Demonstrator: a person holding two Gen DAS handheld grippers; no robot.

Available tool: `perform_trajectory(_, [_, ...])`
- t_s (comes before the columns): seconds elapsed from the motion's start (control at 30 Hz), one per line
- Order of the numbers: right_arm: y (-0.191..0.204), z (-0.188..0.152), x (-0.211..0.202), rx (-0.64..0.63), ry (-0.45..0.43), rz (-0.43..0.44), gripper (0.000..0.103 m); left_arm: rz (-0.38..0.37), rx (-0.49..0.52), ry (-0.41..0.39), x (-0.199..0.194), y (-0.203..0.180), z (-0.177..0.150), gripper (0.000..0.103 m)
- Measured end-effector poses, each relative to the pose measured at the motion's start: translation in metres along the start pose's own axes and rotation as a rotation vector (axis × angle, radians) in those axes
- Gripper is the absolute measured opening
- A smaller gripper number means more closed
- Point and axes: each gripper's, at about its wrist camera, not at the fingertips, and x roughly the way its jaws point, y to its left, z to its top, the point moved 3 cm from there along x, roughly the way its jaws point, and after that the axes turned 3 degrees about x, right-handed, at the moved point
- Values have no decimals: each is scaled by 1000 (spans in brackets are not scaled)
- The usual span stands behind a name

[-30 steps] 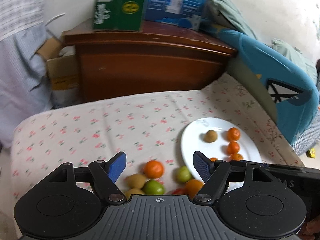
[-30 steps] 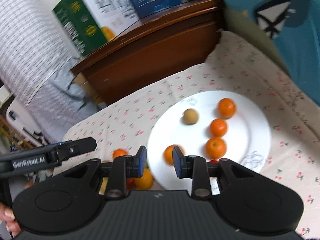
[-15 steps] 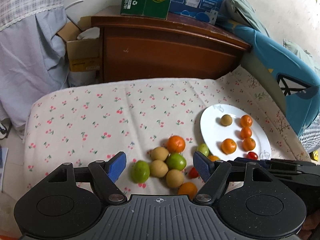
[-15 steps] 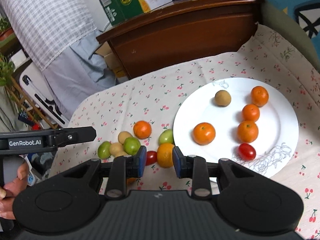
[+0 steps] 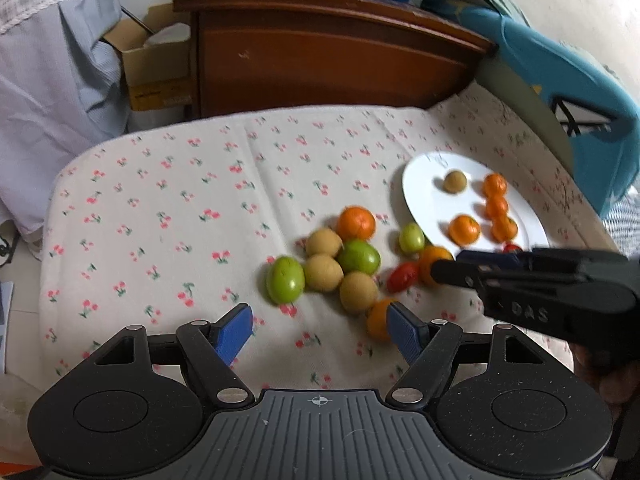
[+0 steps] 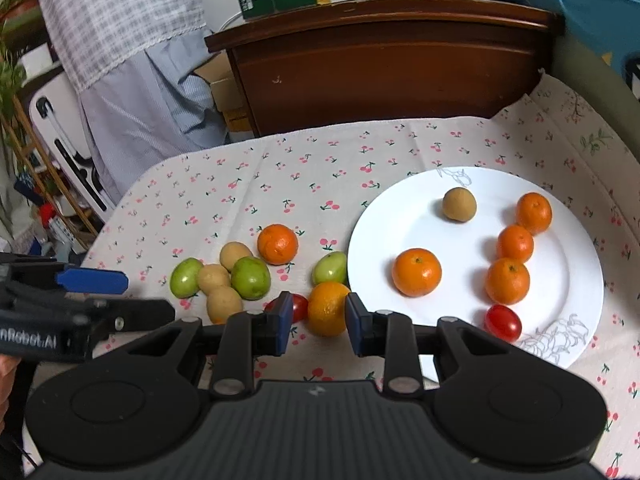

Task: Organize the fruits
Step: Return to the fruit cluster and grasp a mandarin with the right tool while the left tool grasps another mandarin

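A white plate (image 6: 560, 280) on the cherry-print cloth holds several oranges, a tan fruit (image 6: 459, 204) and a cherry tomato (image 6: 503, 322). Left of it lies a loose pile of green fruits (image 6: 250, 278), tan fruits and an orange (image 6: 277, 244). My right gripper (image 6: 319, 318) has a narrow gap and holds nothing. An orange (image 6: 328, 308) on the cloth sits just beyond that gap, beside a tomato (image 6: 298, 307). My left gripper (image 5: 318, 330) stands wide open over bare cloth, short of the pile (image 5: 322, 272). Its right finger hides part of another orange (image 5: 378, 322).
A dark wooden cabinet (image 6: 380, 68) with boxes on top stands behind the table. A blue cloth-covered chair (image 5: 560, 92) is at the right and hanging fabric (image 6: 120, 20) at the left. The table's left edge (image 5: 52, 208) drops off, with cardboard boxes beyond it.
Both views have tipped downward, so the whole fruit pile now shows. The right view has rolled level, and the loose orange now lines up with its gap. Neither gripper's opening changed.
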Motion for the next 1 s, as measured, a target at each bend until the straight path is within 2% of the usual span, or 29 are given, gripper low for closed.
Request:
perform_trajectory(0.23, [4,-2,7,-63,-5,-45,31,-28,25,28,6,-9,-10,74])
perform_trajectory(0.43, [5,-3,9,-79,-9,-51,31,-41,36,29,9,-15,-12,74])
perform_trajectory(0.53, [7,-3,9,-96,-8,-61,25,-43,46,18,11,-18,-13,73])
perform_trajectory(0.73, [13,-1,2,-87,23,30,24,-56,56,-9,13,-24,-13,71])
perform_trajectory(1.0, [9,-1,4,-5,61,87,23,-65,112,-18,24,-39,-14,51])
